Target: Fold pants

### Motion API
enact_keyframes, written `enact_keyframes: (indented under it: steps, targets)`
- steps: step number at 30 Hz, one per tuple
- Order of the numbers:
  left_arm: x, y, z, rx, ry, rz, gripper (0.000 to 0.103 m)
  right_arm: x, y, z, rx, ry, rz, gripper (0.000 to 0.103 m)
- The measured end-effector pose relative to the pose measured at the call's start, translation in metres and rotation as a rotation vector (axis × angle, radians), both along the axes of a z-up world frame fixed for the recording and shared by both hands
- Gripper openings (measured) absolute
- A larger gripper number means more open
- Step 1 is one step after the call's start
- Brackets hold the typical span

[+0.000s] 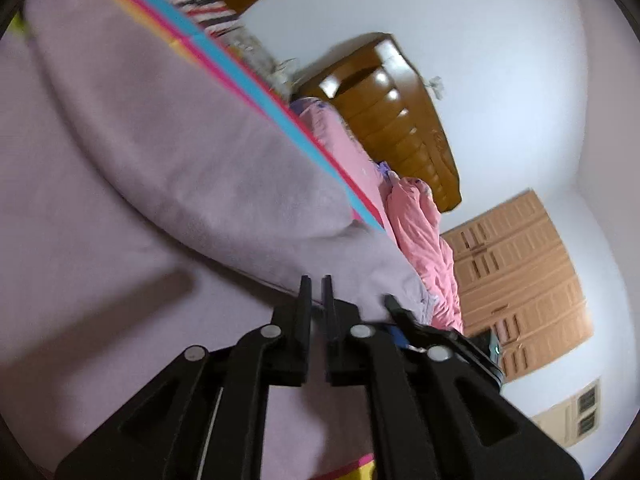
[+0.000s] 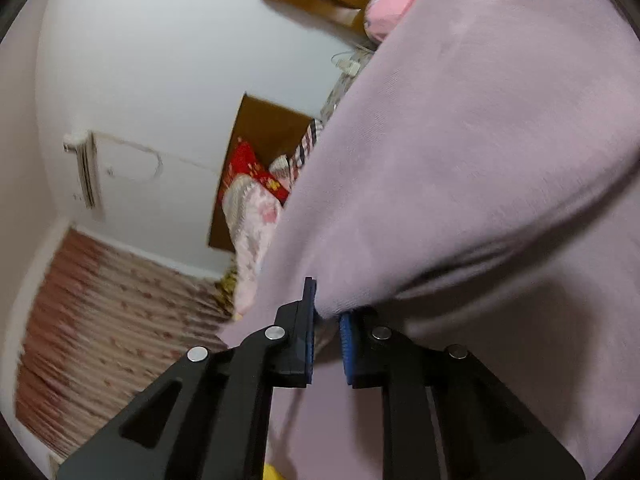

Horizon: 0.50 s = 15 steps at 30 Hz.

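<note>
The lilac pants (image 1: 168,168) fill most of the left wrist view, with one layer lifted and folding over the layer below. My left gripper (image 1: 317,286) has its jaws nearly together at the fold edge, and I cannot tell if cloth is between them. The right gripper's black finger (image 1: 394,306) shows just right of it, at the same edge. In the right wrist view my right gripper (image 2: 326,304) is shut on a bunched edge of the pants (image 2: 480,160), which rise from its blue pads (image 2: 347,344) and drape to the right.
The pants lie on a bed with a blue, pink and orange striped cover (image 1: 248,76). A crumpled pink quilt (image 1: 424,232) and a wooden headboard (image 1: 400,112) are beyond. A wooden wardrobe (image 1: 520,276), a white wall, a curtain (image 2: 112,312) and folded bedding (image 2: 252,208) surround.
</note>
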<state>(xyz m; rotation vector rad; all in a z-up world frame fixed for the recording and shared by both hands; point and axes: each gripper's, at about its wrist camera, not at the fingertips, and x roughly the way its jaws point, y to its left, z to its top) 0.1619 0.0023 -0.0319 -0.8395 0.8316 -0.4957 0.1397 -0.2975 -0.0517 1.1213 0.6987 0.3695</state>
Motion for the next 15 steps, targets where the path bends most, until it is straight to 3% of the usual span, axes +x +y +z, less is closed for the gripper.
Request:
enact_keyframes:
  steps: [1,2,3,6,10,13,14,15]
  targets:
    - [0.0,0.003,-0.004,-0.001,0.017,0.018,0.058,-0.003,-0.002,0.006,0.0,-0.014,-0.003,0.014]
    - [-0.001,0.006,-0.006,-0.007,0.027,0.041,0.091,-0.004,-0.003,0.012,0.002,-0.028,-0.006,0.014]
    - [-0.003,0.008,-0.009,-0.02,0.032,0.066,0.095,-0.006,-0.004,0.018,0.004,-0.041,-0.008,0.014]
    - [-0.003,0.005,-0.01,-0.008,0.024,0.06,0.095,-0.005,-0.002,0.036,0.037,-0.076,0.0,0.014]
    - [0.007,0.007,-0.01,-0.092,0.01,0.054,0.098,-0.005,0.002,0.051,0.047,-0.084,0.041,0.014]
    - [0.022,0.025,-0.014,-0.103,-0.003,0.163,0.092,-0.018,-0.006,0.047,0.045,-0.077,0.053,0.014]
    - [0.025,0.035,-0.015,-0.115,-0.001,0.202,0.082,-0.018,-0.007,0.045,0.044,-0.067,0.055,0.014]
    - [0.026,0.048,-0.017,-0.131,0.012,0.247,0.057,-0.022,-0.014,0.039,0.041,-0.059,0.058,0.014]
